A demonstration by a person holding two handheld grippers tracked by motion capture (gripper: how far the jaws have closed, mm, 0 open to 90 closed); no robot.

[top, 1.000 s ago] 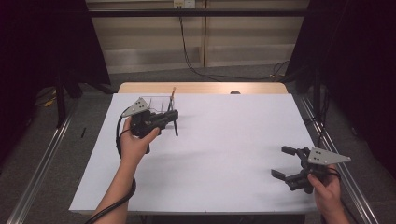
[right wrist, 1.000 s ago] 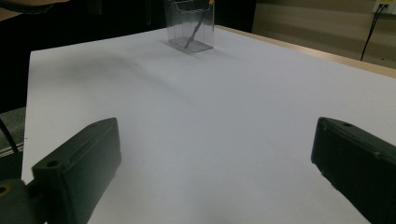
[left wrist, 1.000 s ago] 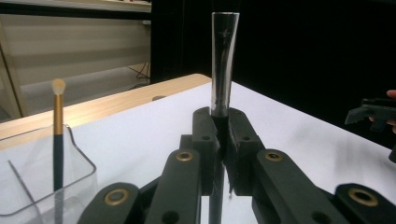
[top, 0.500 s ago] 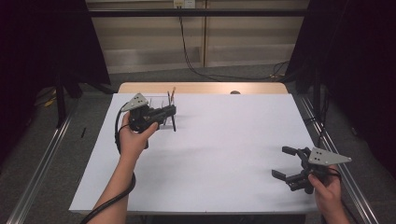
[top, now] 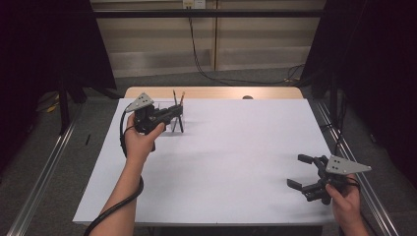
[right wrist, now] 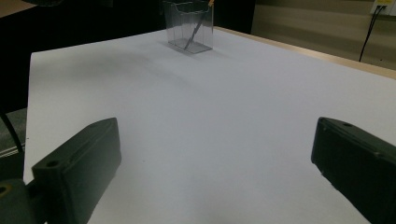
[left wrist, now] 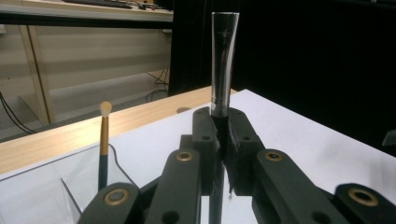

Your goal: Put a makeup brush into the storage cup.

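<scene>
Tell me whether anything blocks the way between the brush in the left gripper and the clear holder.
Nothing visible does. The left gripper is shut on the dark brush, upright beside the clear holder. Inside it one gold-handled brush leans; the rest of the opening looks free.

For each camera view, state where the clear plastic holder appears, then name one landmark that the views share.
High view: clear holder at the white sheet's far left, just beyond the left gripper.
Left gripper view: bottom left corner, a gold-banded brush standing in it.
Right gripper view: top centre.
Shared landmark: the wooden table edge.
</scene>
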